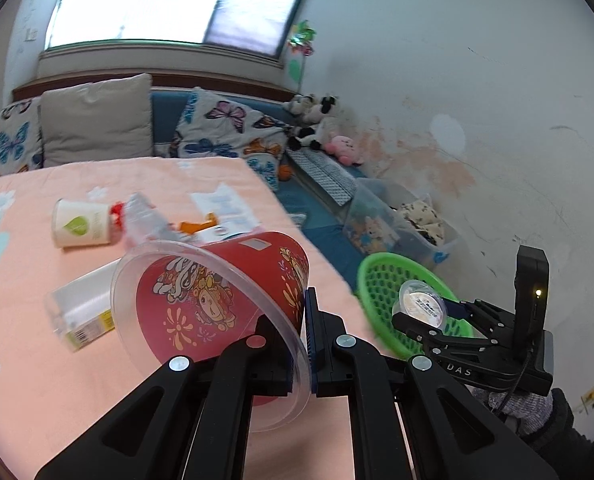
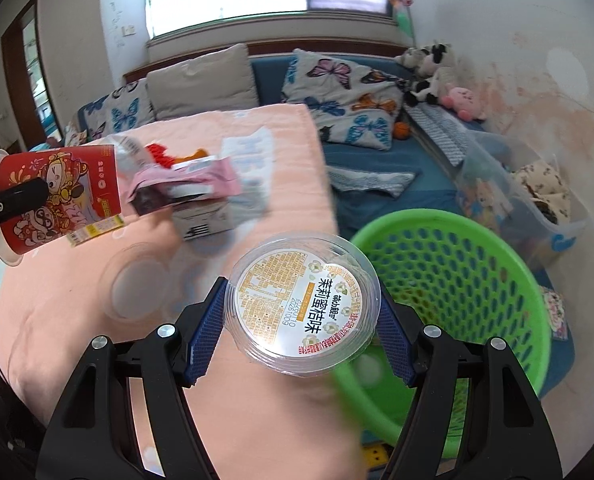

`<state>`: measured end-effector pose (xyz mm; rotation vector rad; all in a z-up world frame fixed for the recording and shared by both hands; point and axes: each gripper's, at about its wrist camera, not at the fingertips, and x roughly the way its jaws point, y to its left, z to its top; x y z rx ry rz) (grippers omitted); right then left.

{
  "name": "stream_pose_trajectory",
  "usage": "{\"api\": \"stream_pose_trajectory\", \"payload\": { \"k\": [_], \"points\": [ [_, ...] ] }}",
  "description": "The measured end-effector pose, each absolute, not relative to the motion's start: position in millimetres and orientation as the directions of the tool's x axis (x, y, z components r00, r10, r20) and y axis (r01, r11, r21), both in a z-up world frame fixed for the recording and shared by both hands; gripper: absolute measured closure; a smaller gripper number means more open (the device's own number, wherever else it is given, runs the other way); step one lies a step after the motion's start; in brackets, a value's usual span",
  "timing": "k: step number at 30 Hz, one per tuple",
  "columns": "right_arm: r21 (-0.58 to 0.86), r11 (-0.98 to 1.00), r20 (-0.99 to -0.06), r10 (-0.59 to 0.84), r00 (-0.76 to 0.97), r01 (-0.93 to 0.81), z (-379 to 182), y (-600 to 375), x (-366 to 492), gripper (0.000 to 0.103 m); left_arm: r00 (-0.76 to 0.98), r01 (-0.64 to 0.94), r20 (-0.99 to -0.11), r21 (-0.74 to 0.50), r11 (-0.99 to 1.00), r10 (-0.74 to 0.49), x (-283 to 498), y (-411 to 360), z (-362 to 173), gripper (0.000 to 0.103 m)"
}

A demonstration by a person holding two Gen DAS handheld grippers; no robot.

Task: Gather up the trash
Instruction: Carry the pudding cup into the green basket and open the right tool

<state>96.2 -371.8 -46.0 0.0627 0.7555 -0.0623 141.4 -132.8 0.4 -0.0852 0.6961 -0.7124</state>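
My left gripper (image 1: 303, 332) is shut on the rim of a clear lid that caps a red cartoon-printed cup (image 1: 217, 296), and it holds the cup tilted above the pink blanket. The same red cup (image 2: 65, 196) shows at the far left of the right wrist view. My right gripper (image 2: 301, 330) is shut on a clear round jelly cup (image 2: 301, 308) with a printed lid, right at the near rim of a green perforated basket (image 2: 533, 300). From the left wrist view, the right gripper (image 1: 429, 320) and jelly cup (image 1: 421, 304) hang over the green basket (image 1: 373, 268).
Loose trash lies on the pink blanket (image 1: 37, 380): a white paper cup (image 1: 81, 228), a clear plastic tub (image 1: 81, 308), a crushed bottle (image 1: 145, 216), a pink wrapper (image 2: 185, 180) and a small box (image 2: 205, 220). A clear storage bin (image 1: 397, 220) stands by the wall beyond the basket.
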Motion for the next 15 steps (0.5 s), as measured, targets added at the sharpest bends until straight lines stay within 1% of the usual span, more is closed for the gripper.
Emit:
{"api": "stream_pose_trajectory", "payload": {
  "k": [15],
  "points": [
    [0.017, 0.975, -0.69, -0.15, 0.709, 0.223, -46, -444, 75, 0.033, 0.449, 0.681, -0.585, -0.265, 0.682, -0.676, 144, -227, 5, 0.098]
  ]
}}
